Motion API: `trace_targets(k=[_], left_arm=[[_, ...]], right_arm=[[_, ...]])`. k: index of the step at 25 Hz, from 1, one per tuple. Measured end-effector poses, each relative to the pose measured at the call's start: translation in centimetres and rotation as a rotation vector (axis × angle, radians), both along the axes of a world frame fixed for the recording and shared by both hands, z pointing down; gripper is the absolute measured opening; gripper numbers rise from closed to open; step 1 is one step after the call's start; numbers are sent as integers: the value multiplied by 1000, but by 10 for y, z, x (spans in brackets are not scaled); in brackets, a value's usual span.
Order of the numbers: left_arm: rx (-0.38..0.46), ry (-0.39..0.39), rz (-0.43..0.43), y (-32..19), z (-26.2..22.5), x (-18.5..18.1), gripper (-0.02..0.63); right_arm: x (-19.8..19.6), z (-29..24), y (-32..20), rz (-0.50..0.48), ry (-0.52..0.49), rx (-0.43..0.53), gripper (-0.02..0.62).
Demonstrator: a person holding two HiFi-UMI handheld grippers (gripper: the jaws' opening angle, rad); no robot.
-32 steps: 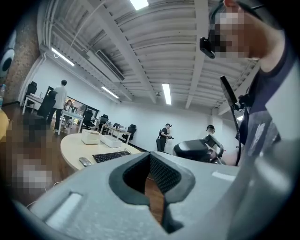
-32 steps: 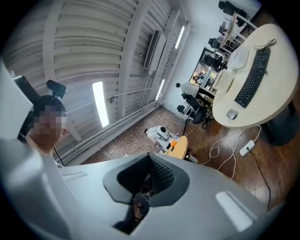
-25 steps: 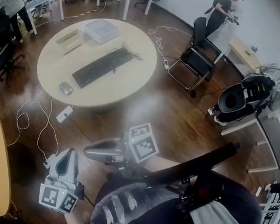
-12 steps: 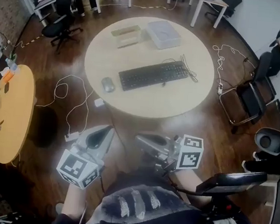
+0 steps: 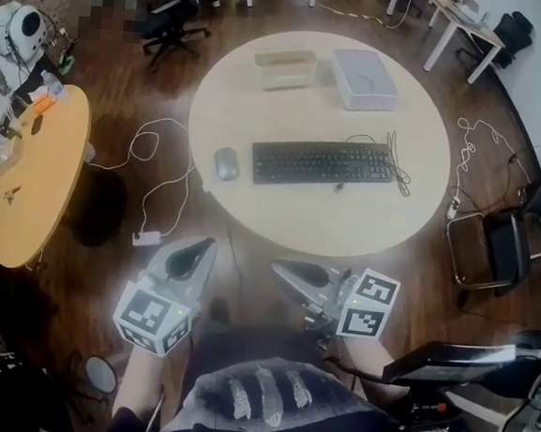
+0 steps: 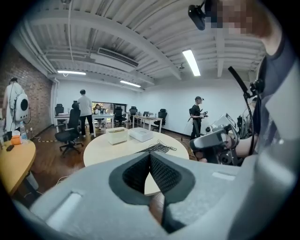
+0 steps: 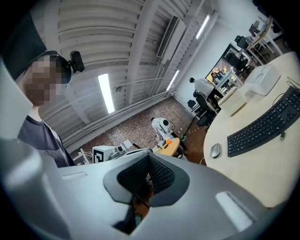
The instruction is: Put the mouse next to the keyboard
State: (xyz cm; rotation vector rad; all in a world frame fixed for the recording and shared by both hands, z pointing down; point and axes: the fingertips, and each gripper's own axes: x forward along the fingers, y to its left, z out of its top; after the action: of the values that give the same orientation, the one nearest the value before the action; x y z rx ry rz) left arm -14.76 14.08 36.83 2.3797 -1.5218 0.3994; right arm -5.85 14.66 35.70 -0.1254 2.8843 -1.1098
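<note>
A grey mouse [image 5: 225,163] lies on the round pale table [image 5: 345,228], a short gap to the left of the black keyboard [image 5: 323,162]. Both grippers hang over the floor in front of the table's near edge, well short of the mouse. My left gripper [image 5: 199,244] is shut and empty, its jaws meeting tip to tip [image 6: 150,157]. My right gripper [image 5: 278,267] is also shut with nothing in it [image 7: 149,159]. The right gripper view shows the mouse [image 7: 215,150] and the keyboard [image 7: 267,124] ahead and to the right.
A white box [image 5: 363,78] and a clear tray [image 5: 285,69] sit at the table's far side. White cables [image 5: 152,167] and a power strip [image 5: 146,238] lie on the wooden floor at the left. A yellow round table [image 5: 34,176] stands left, a chair [image 5: 503,249] right.
The head view has swung so that the round table now lies straight ahead with the keyboard running across. Both grippers moved along with the turn and stay shut and empty.
</note>
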Motion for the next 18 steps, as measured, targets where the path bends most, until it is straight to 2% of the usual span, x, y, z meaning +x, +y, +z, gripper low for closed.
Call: trace_targets(k=[3, 7, 12, 18], left_arm=[[3, 6, -48, -15, 3, -15, 0], [11, 25, -56, -39, 9, -37, 0], [30, 68, -21, -84, 19, -74, 0], [37, 124, 48, -135, 24, -127, 0]], right_arm=[[-8, 2, -18, 3, 9, 18, -2], [-20, 11, -42, 50, 71, 29, -2], [-44, 18, -80, 132, 115, 14, -2], [-100, 17, -121, 202, 190, 13, -2]])
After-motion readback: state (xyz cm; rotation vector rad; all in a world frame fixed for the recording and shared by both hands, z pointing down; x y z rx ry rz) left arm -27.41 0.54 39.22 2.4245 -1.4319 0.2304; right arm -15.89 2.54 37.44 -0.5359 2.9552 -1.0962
